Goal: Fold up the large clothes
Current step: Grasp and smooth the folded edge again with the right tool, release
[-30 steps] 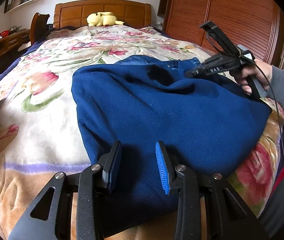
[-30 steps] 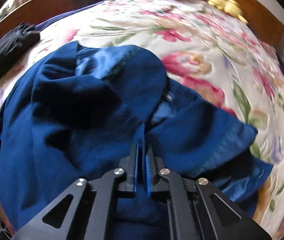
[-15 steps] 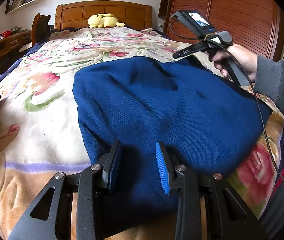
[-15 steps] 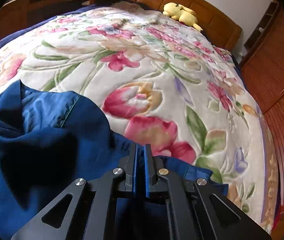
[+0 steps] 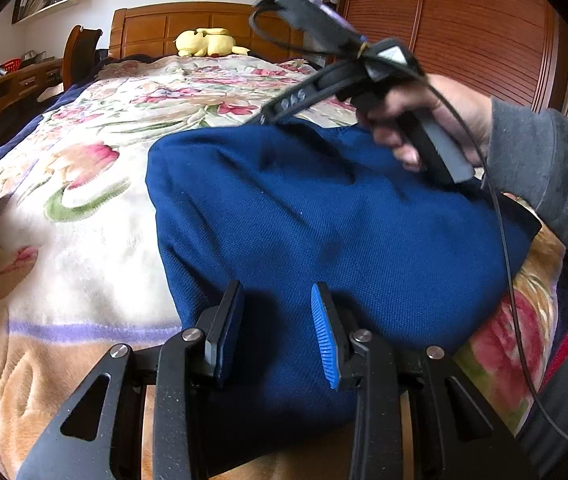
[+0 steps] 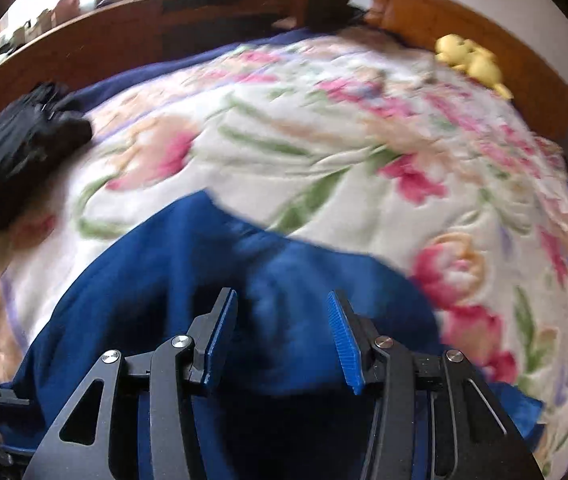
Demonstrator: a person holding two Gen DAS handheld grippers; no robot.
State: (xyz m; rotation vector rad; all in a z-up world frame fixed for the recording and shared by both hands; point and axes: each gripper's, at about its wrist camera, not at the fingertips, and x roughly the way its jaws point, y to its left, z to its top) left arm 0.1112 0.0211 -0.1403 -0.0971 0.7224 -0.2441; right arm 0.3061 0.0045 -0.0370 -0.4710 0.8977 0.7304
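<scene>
- Blue garment [image 5: 323,216]: one, folded into a thick block, laid on the near part of the bed toward its right edge; seen again in the right wrist view [image 6: 204,280], blurred there.
- Floral blanket [image 5: 84,208]: one, spread over the whole bed under the garment; pink and green flower print, a purple stripe near the front edge.
- Wooden headboard [image 5: 204,28]: one, at the far end of the bed.
- Wooden wardrobe [image 5: 463,20]: slatted doors, along the right side of the bed.
- Dark clothing [image 6: 16,148]: one bundle, at the left edge of the bed, well apart from the blue garment.
- Yellow plush toy [image 5: 208,42]: one, against the headboard, far from the garment.
- Left gripper [image 5: 276,332]: jaws parted with the front edge of the garment seen between them; whether the pads press the cloth cannot be told.
- Right gripper [image 6: 284,340]: jaws have just been opening and are now released; blue cloth is seen below and between them, not pinched. In the left wrist view it is held over the garment's far right part by a hand [image 5: 423,120] in a grey sleeve [image 5: 543,172], with a black cable [image 5: 503,240] trailing across the garment.
</scene>
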